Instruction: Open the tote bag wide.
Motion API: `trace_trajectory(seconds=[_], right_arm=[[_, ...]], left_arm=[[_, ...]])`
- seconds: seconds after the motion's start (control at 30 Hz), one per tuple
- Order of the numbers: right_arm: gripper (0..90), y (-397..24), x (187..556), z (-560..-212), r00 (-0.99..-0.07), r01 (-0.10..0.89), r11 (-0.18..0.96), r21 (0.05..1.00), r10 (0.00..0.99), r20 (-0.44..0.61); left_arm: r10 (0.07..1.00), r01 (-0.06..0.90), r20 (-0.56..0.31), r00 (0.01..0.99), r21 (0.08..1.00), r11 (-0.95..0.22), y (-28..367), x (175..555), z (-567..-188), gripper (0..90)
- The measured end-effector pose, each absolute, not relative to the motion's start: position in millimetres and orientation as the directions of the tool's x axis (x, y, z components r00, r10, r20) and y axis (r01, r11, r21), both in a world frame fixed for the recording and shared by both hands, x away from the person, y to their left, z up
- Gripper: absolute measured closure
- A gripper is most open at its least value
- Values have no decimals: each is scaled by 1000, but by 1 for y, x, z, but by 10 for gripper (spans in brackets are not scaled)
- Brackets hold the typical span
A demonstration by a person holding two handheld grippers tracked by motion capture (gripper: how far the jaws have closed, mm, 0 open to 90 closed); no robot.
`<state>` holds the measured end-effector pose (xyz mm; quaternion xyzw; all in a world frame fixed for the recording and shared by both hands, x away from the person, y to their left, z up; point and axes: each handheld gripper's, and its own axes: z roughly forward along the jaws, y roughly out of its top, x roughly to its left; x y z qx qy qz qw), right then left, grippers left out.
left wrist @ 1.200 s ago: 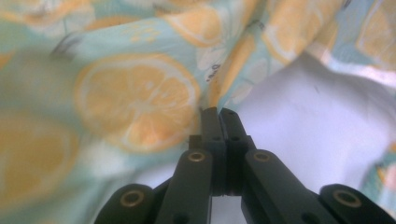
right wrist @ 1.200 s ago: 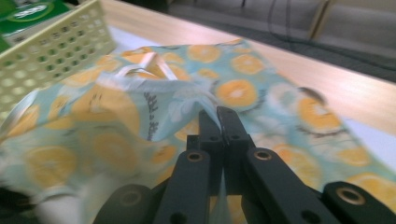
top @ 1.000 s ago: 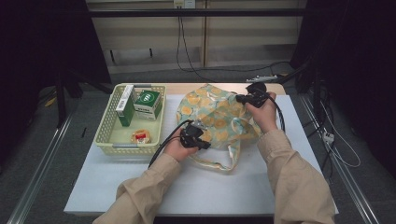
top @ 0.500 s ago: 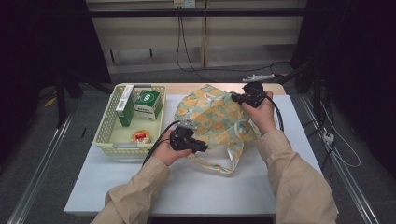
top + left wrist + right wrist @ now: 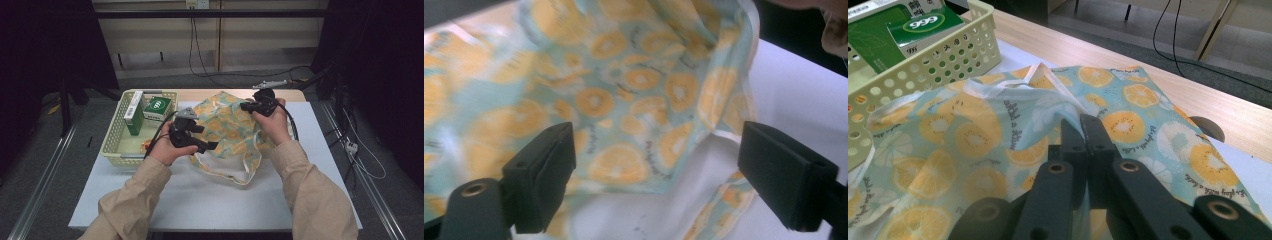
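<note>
The fruit-print cloth bag (image 5: 230, 132) lies in the middle of the counter (image 5: 210, 200). The right tongs (image 5: 1087, 125) pinch its edge to hold it up. The left tongs (image 5: 656, 175) have just opened, nothing between them, above the bag, perhaps ready to grab a new spot.

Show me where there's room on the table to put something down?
The white table is bare along its near edge, between the two sleeves and in front of the fruit-print cloth bag. A strip right of the bag is free too. It is crowded at the left, where the basket holds green boxes.
</note>
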<state>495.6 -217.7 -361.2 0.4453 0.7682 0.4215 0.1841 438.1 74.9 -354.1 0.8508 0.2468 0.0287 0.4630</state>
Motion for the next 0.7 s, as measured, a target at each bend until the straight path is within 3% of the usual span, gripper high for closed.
trace_trajectory(seconds=[0.13, 0.47, 0.7], right_arm=[[900, -219, 494, -361, -540, 534, 254, 806, 837, 93], [900, -218, 490, -365, -541, 535, 244, 809, 834, 106], [900, -220, 488, -369, -538, 540, 237, 807, 835, 115]], left_arm=[[478, 366, -130, 869, 818, -443, 98, 445, -339, 74], [525, 378, -121, 842, 828, -415, 156, 462, -332, 71], [547, 385, -81, 833, 795, -468, 196, 477, -345, 83]])
